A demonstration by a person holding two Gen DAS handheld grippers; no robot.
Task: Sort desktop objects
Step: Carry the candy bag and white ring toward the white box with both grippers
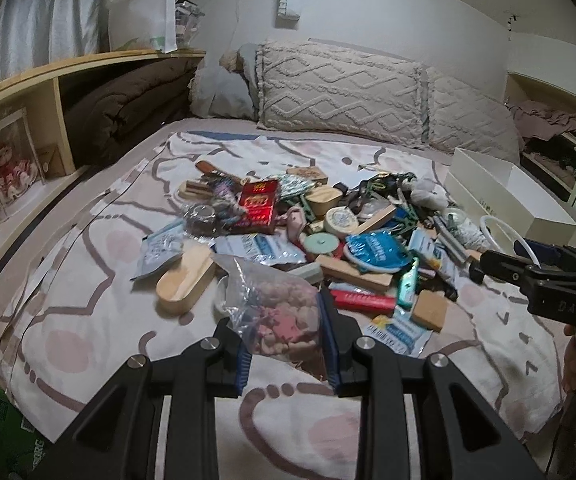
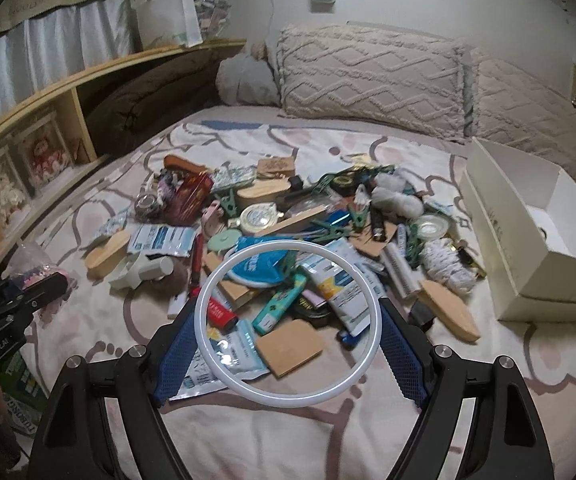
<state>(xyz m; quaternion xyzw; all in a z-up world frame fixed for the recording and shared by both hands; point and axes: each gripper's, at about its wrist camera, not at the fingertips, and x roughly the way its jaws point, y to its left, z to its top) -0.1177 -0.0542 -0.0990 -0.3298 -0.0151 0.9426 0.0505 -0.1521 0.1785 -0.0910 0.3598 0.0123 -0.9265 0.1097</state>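
A clear plastic bag (image 1: 277, 312) of pinkish-brown bits sits clamped between the blue pads of the left gripper (image 1: 288, 340), held up off the bedspread near the front edge of the heap. Its knotted top leans back toward the pile. The white ring (image 2: 290, 324) is pinched across its width by the right gripper (image 2: 288, 340), one blue meshed finger (image 2: 177, 354) pressing on each side, so the ring stands like a hoop with the clutter showing through it.

Behind both lies the pile itself, spread over the middle of the bed (image 1: 87, 280): a red box (image 1: 256, 206) toward the back left, a wooden oval lid (image 1: 183, 280) at the near left, a blue foil pouch (image 1: 376, 254) in the centre, a red tube (image 1: 364, 300) and a square cork pad (image 1: 430, 309) at the front, with green clips, sachets and wooden blocks tangled between.

To the right of the heap, an open white box (image 2: 528, 240) rests on the bedspread, its inside nearly bare. Two quilted beige pillows (image 1: 340, 92) lean against the wall at the head of the bed. Along the left runs a wooden shelf (image 1: 47, 84) holding a folded brown blanket (image 1: 127, 108) and framed dolls, with a white paper bag (image 1: 143, 8) standing on top.
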